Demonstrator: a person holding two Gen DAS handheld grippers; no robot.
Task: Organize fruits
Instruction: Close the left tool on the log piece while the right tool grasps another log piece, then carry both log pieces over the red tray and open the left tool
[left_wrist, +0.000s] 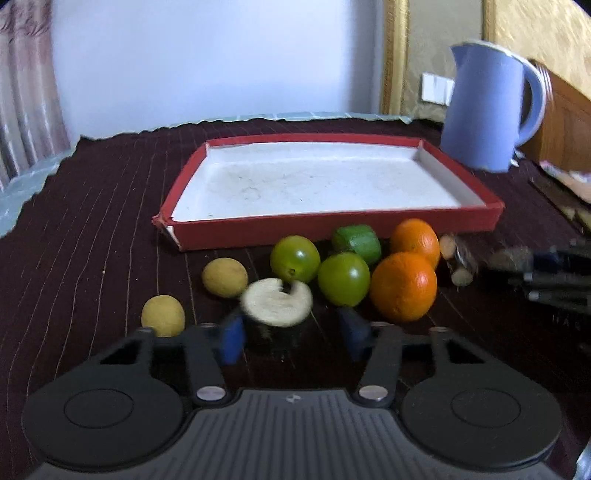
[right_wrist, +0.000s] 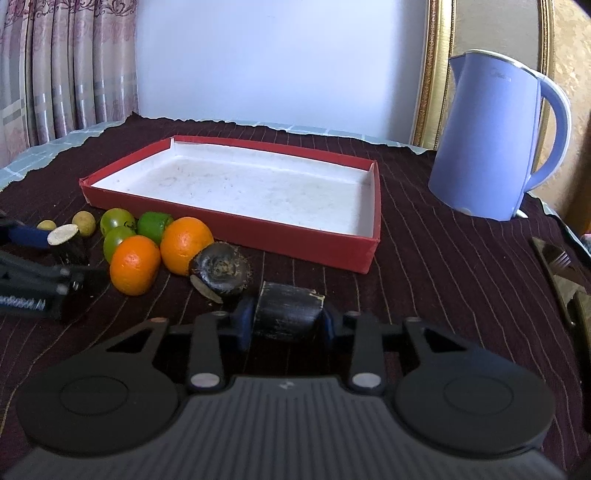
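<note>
Near the red tray's (right_wrist: 236, 225) front wall lie two oranges (right_wrist: 135, 265), two green round fruits (left_wrist: 343, 279), one green cut piece (left_wrist: 357, 242) and two small yellow fruits (left_wrist: 224, 277). The right gripper (right_wrist: 286, 325) clamps a dark cut chunk (right_wrist: 288, 314); the left gripper (left_wrist: 290, 334) straddles a pale-topped chunk (left_wrist: 276, 302) — pads apparently not touching. Open cloth right of the tray, up to one kettle (right_wrist: 487, 147).
</note>
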